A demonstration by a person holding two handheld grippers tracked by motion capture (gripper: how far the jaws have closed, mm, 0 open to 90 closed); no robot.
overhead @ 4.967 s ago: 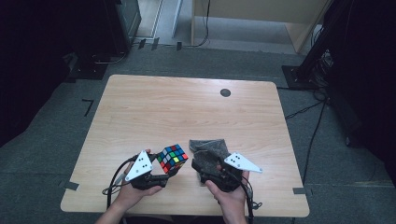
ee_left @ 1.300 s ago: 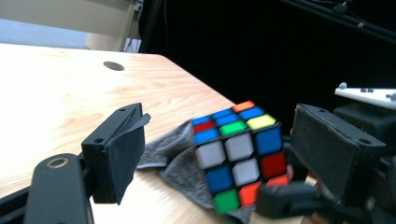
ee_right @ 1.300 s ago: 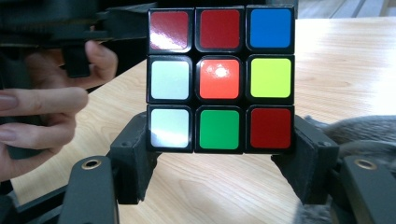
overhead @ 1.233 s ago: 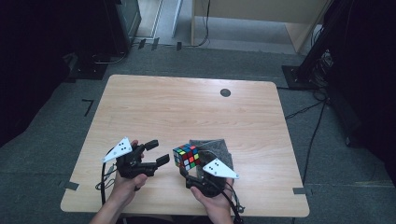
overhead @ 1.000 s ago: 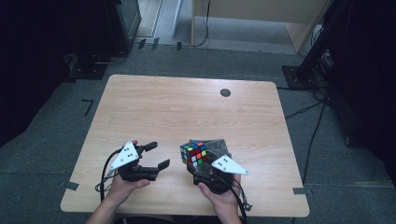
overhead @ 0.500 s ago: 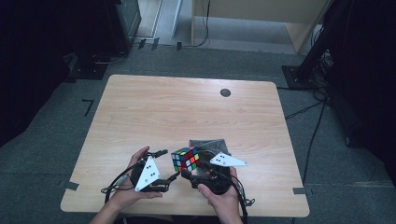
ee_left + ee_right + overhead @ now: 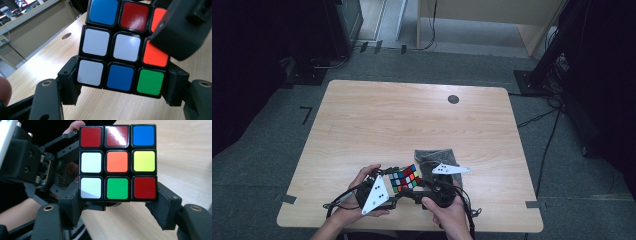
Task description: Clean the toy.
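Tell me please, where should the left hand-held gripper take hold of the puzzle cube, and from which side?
Grip the bottom layer of the puzzle cube on two opposite flat faces, coming from below. The left hand-held gripper, jaws just closing, already straddles that row, and the right hand-held gripper holds another layer.

The pale wooden table lies bare across its far and middle stretches, open to either hand. A crumpled dark grey cloth pouch sits near the front edge, the one obstacle, beside a small round black grommet.
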